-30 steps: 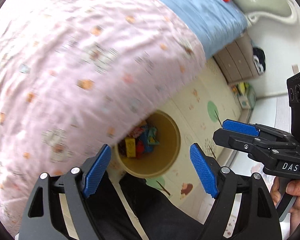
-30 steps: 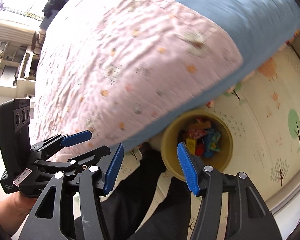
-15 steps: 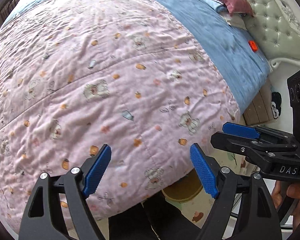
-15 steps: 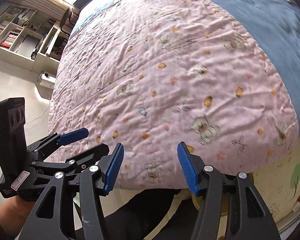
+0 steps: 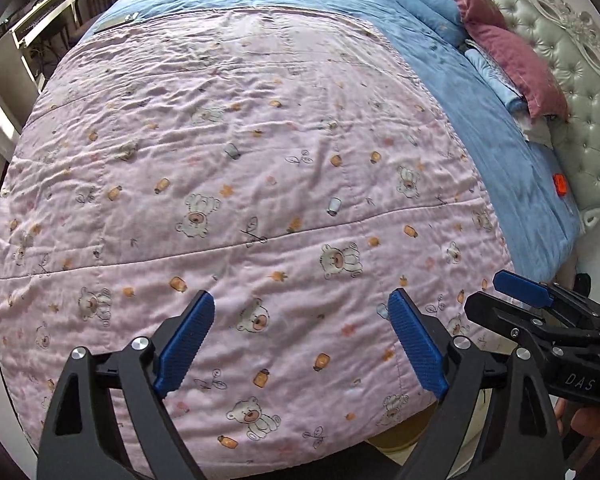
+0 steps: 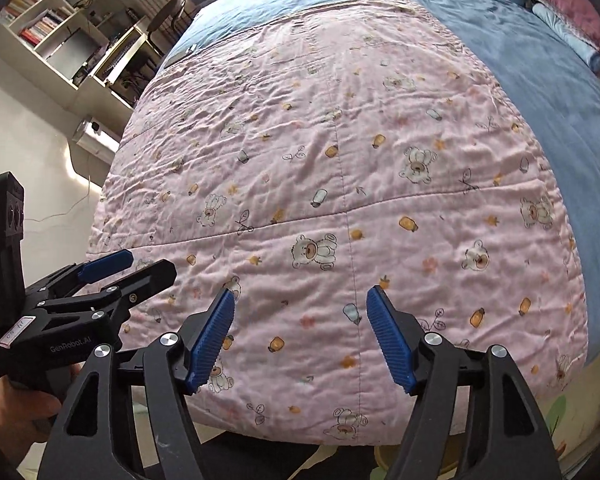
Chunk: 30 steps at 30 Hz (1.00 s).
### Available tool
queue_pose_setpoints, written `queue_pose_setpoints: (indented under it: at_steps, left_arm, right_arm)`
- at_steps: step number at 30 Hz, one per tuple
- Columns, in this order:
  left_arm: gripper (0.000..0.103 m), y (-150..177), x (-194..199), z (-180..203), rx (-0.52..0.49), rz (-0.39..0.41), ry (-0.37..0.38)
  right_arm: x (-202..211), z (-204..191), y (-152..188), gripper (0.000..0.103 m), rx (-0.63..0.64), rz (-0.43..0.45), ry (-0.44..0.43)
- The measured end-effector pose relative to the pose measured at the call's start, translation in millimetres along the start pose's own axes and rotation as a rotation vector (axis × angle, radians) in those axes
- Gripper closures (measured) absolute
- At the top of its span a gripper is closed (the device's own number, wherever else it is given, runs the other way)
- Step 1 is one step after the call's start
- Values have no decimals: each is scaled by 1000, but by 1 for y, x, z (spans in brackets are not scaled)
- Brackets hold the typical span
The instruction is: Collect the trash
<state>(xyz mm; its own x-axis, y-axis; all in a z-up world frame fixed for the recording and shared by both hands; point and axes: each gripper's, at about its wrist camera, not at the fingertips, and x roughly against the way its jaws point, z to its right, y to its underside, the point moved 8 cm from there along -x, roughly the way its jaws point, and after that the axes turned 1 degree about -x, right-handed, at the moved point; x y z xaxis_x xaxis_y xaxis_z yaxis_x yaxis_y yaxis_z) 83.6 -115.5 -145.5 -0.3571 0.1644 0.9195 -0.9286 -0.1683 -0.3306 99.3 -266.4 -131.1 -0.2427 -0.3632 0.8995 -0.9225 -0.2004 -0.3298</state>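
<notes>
My left gripper (image 5: 302, 308) is open and empty, held over the near edge of the pink bear-print quilt (image 5: 228, 168). My right gripper (image 6: 300, 304) is open and empty, also over the quilt (image 6: 340, 152). Each gripper shows in the other's view: the right one at the lower right (image 5: 512, 292), the left one at the lower left (image 6: 112, 264). A small orange-red item (image 5: 559, 184) lies on the blue sheet (image 5: 500, 148) near the headboard. A sliver of the yellow bin (image 5: 396, 438) peeks out under the quilt's edge; its contents are hidden.
Maroon and blue pillows (image 5: 500, 36) lie against the tufted grey headboard (image 5: 580, 92). White shelves with books (image 6: 60, 36) and a desk with a chair (image 6: 168, 12) stand beyond the bed's far side. A patterned floor mat (image 6: 556, 416) shows at the lower right.
Both cameras have tilted up from the floor to the bed top. The yellow bin with trash, in full view a second ago, has dropped almost out of sight. Both grippers stay open.
</notes>
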Motion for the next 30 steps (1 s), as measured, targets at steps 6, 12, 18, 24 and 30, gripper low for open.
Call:
queue_pose_setpoints:
  at_steps: [6, 12, 18, 24, 30]
  left_arm:
    - [12, -7, 15, -31, 61, 44, -60]
    - [9, -7, 28, -45, 107, 85, -111]
    - [9, -7, 39, -52, 156, 94, -167]
    - [8, -5, 41, -44, 164, 99, -172]
    - [7, -3, 39, -38, 155, 92, -173]
  right_arm:
    - [-3, -25, -10, 24, 74, 19, 16]
    - [-7, -37, -18, 17, 126, 24, 20]
    - [-4, -34, -29, 16, 140, 31, 27]
    - [-8, -33, -30, 16, 172, 6, 15]
    - [-11, -34, -29, 16, 186, -9, 4]
